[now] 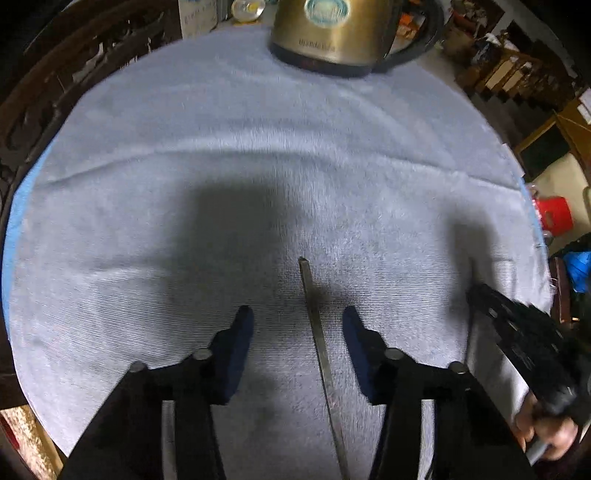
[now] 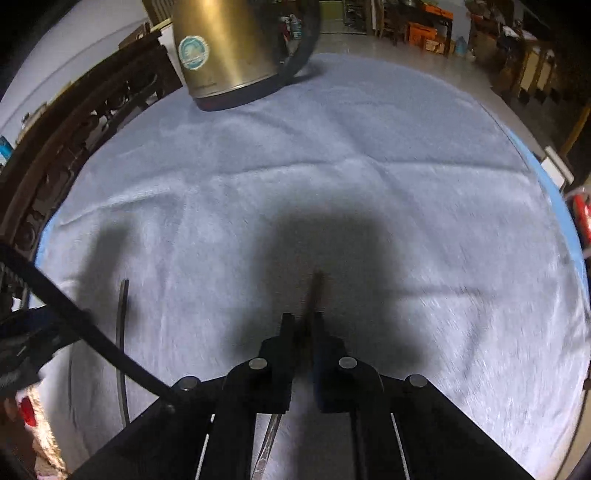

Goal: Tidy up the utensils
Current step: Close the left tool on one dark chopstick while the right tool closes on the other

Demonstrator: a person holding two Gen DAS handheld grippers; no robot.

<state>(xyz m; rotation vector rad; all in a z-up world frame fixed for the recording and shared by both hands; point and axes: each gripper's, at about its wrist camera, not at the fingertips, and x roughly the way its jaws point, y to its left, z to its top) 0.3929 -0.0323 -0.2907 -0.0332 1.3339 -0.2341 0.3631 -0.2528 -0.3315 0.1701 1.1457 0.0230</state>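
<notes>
A thin metal utensil [image 1: 314, 317] lies on the blue-grey cloth [image 1: 221, 147], its end pointing away from me. My left gripper [image 1: 297, 325] stands open astride it, with the utensil nearer the right-hand finger and touching neither pad. In the right wrist view my right gripper [image 2: 303, 321] is shut on a second slim utensil [image 2: 316, 291]. Its blurred brownish end sticks out past the fingertips and a metal part shows below the fingers. The first utensil [image 2: 123, 332] lies to the left there, beside the left gripper's body [image 2: 18, 350].
A brass-coloured electric kettle [image 1: 332, 33] [image 2: 229, 48] stands at the cloth's far edge. Carved dark wooden furniture [image 2: 74, 129] borders the left side. The right gripper body [image 1: 517, 332] and a hand [image 1: 546, 432] sit at the lower right. A black strap [image 2: 92, 332] crosses the lower left.
</notes>
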